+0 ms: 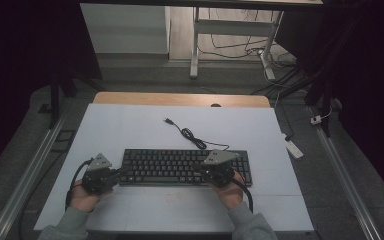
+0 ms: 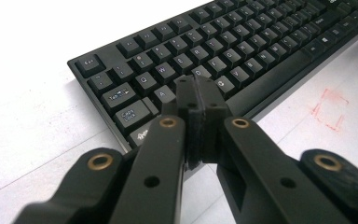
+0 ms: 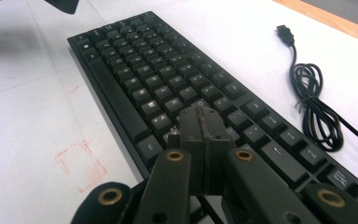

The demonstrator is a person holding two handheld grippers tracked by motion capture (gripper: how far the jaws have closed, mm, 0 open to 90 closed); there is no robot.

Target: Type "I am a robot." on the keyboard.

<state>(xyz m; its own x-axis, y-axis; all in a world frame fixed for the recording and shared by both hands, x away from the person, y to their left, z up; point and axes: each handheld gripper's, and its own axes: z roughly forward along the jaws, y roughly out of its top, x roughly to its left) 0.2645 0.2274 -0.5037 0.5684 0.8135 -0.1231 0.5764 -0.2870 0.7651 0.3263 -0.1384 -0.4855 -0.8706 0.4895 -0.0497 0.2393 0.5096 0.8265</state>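
A black keyboard [image 1: 180,166] lies across the white table top [image 1: 130,130], its coiled cable [image 1: 192,136] and USB plug [image 1: 168,120] trailing behind it. My left gripper [image 1: 122,171] sits at the keyboard's left end; its jaws are shut, pads pressed together with nothing between, tips [image 2: 196,88] hovering over the keys near A and S [image 2: 168,93]. My right gripper [image 1: 200,170] is over the right part of the keyboard [image 3: 158,84], also shut and empty, its tips [image 3: 200,116] just above the keys near the lower rows.
A faint red square [image 2: 330,109] is drawn on the table in front of the keyboard, also visible as red square [image 3: 80,164]. The wooden table edge [image 1: 180,98] runs behind. A power strip [image 1: 293,148] and cables lie on the floor at right.
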